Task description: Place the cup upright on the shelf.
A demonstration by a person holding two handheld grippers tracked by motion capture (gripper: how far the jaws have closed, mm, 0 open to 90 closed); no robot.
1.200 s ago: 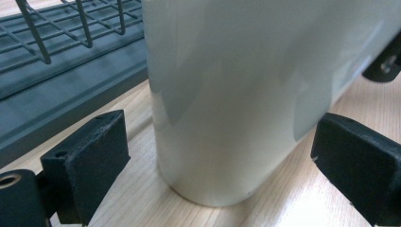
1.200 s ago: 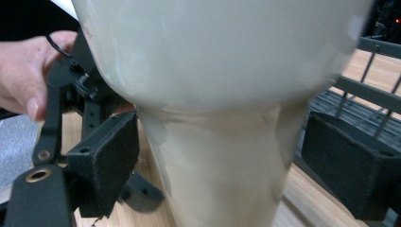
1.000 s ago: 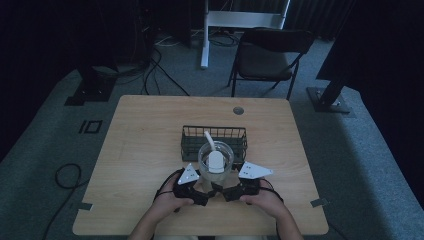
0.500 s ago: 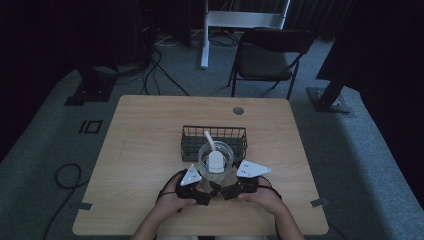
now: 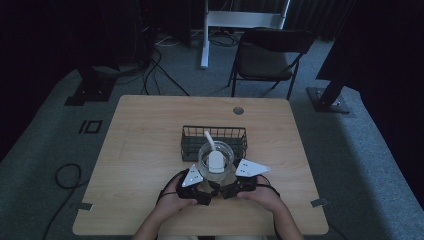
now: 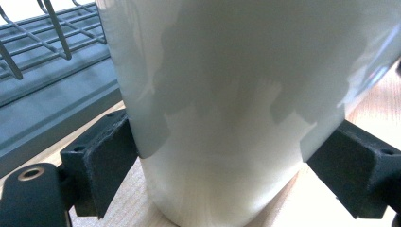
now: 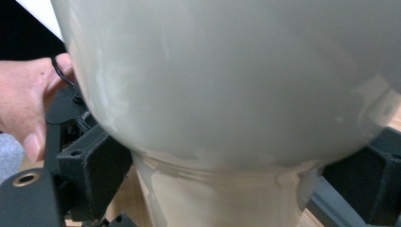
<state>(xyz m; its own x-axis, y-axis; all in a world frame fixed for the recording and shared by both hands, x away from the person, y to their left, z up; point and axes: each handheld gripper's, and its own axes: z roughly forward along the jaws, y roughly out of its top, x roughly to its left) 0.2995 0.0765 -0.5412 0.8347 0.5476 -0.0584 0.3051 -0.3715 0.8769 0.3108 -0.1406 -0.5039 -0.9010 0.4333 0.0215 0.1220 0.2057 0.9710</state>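
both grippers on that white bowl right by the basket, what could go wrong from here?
1. Both the left gripper and right gripper clamp the smooth, glossy bowl low on its narrow base; it might slip or tip if the hands move unevenly.
2. A white spoon lies loose in the bowl and could slide out on a tilt.
3. The wire basket sits right behind; a forward push may knock the bowl's rim.

1. A white bowl (image 5: pixel 215 159) holding a white utensil (image 5: pixel 213 155) is seen just before a wire basket (image 5: pixel 214 135) on the surface (image 5: pixel 145 135).
2. The bowl is flanked by the left gripper (image 5: pixel 202 186) and right gripper (image 5: pixel 231 184).
3. A chair (image 5: pixel 267 57) is shown beyond.
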